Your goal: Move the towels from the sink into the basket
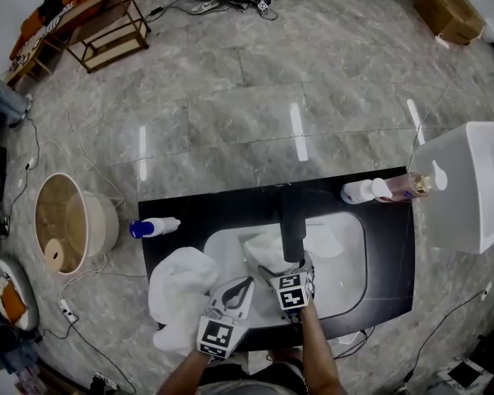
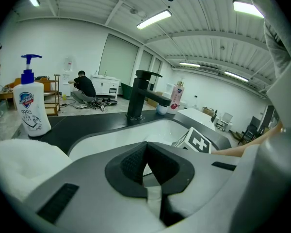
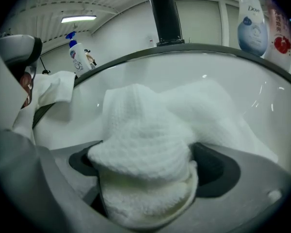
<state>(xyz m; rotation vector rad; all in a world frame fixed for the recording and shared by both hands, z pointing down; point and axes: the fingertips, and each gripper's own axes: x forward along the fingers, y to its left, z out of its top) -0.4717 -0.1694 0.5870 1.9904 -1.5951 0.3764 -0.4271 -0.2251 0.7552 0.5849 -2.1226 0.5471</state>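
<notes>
Shiny grey stone floor (image 1: 230, 97), black table (image 1: 389, 257), smooth white sink (image 1: 346, 257) holding a fluffy towel (image 3: 145, 130), my right tool (image 3: 150, 168) open wide around it, tips hidden, my left tool (image 2: 146, 166) closed, empty, beside another towel (image 1: 179, 290).

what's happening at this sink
A person is working with a gripper in each hand to move towels into a basket. The right gripper is down in the sink with its jaws open and a bunched white towel between them, not yet pinched. The left gripper is shut and empty, beside a second towel lying on the counter. The basket stands on the floor to the left.
</notes>
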